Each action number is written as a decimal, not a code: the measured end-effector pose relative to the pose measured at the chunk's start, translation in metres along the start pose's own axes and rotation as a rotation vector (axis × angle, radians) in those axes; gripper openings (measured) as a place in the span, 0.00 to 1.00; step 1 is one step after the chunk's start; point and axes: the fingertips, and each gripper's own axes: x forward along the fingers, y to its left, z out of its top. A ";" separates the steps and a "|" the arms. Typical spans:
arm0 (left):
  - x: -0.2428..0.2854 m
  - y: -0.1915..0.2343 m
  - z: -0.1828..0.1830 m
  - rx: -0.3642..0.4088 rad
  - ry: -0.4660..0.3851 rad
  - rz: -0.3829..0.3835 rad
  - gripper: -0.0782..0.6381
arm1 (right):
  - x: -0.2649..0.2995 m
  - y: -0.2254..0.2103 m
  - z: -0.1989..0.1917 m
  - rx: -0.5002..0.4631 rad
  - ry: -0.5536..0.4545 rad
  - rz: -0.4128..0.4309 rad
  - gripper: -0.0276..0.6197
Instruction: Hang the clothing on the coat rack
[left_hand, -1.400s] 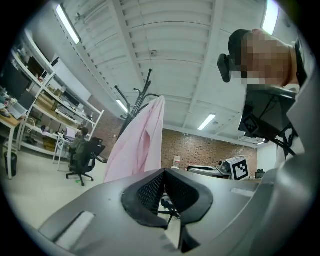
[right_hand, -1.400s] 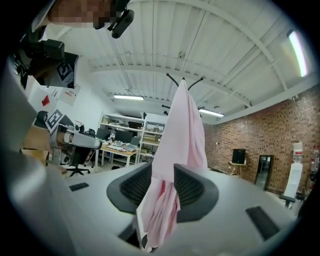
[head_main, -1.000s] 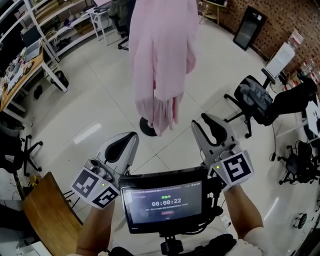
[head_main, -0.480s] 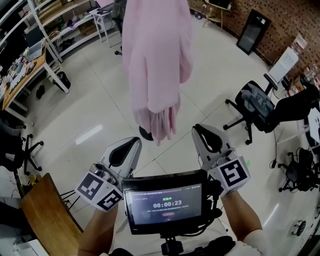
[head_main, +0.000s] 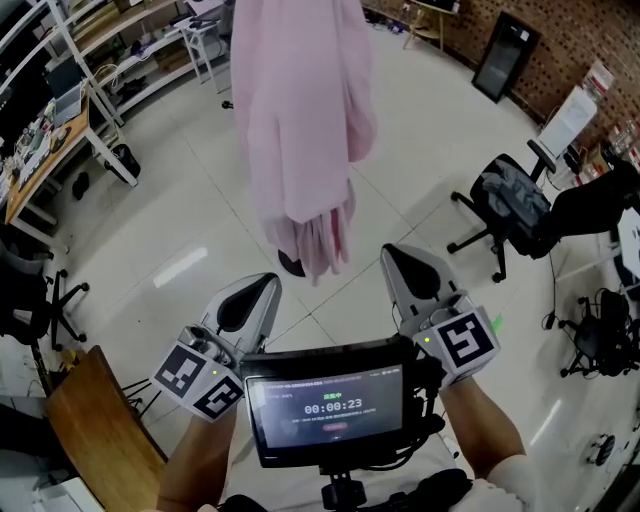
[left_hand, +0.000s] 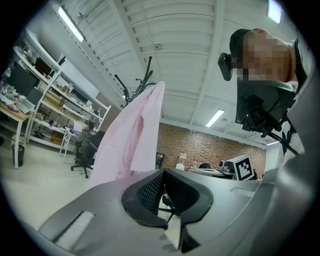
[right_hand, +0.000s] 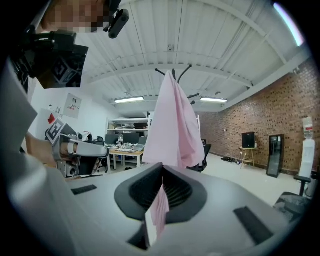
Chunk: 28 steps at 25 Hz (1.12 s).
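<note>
A long pink garment (head_main: 300, 130) hangs from the black coat rack, whose hooks (left_hand: 142, 80) stick out above it and whose round base (head_main: 290, 263) shows under the hem. Both grippers are held low near the person's body, well short of the garment. My left gripper (head_main: 268, 282) is shut and empty, its jaws meeting in the left gripper view (left_hand: 164, 172). My right gripper (head_main: 392, 252) has just been closing and now stands shut with nothing between its jaws. In the right gripper view (right_hand: 161, 176) the garment (right_hand: 172, 125) hangs straight ahead, at a distance.
A screen (head_main: 325, 410) is mounted between the grippers. Office chairs (head_main: 510, 205) stand to the right, metal shelving and desks (head_main: 90, 60) to the far left, a wooden board (head_main: 95, 420) at lower left. A black panel (head_main: 497, 55) leans on the brick wall.
The right gripper's jaws, spread a second ago, have come together. The garment sits slightly further left and higher in the head view. The left gripper has shifted a little.
</note>
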 end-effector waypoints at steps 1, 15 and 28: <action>0.000 0.000 0.000 -0.001 0.003 0.001 0.11 | 0.001 0.000 0.002 0.004 -0.006 -0.001 0.04; 0.002 -0.005 -0.006 -0.008 0.015 0.000 0.11 | 0.003 0.006 0.005 -0.002 0.003 0.035 0.04; 0.002 -0.007 -0.010 -0.016 0.018 0.000 0.11 | 0.005 0.006 0.006 -0.014 0.020 0.059 0.05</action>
